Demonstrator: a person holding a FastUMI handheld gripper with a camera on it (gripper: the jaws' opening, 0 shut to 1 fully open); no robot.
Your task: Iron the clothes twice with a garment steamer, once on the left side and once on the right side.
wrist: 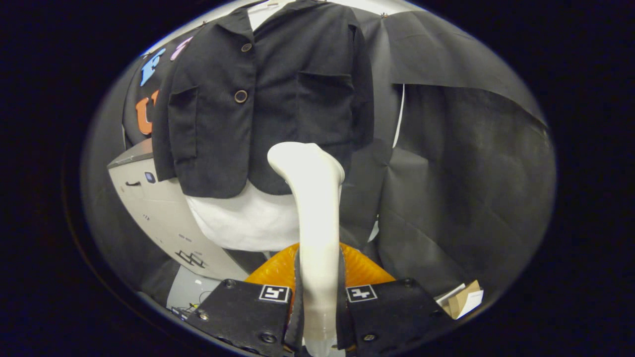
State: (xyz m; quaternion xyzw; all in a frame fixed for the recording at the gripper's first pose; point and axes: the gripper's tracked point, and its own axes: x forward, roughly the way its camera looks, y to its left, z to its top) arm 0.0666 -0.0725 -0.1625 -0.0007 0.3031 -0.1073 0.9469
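Observation:
A black jacket (278,99) with two round buttons and two patch pockets hangs on a white mannequin torso (248,223) straight ahead. My gripper (317,292) is shut on the handle of a white garment steamer (312,198), which rises upright between the fingers. The steamer's head sits at the jacket's lower hem, a little right of the button line, below the right-hand pocket. Whether the head touches the cloth, I cannot tell.
A grey-white cabinet (154,208) stands to the left of the mannequin. An orange ribbed object (362,270) lies just beyond the fingers. Black cloth (471,163) drapes the wall to the right. A small cardboard box (464,300) lies low on the right.

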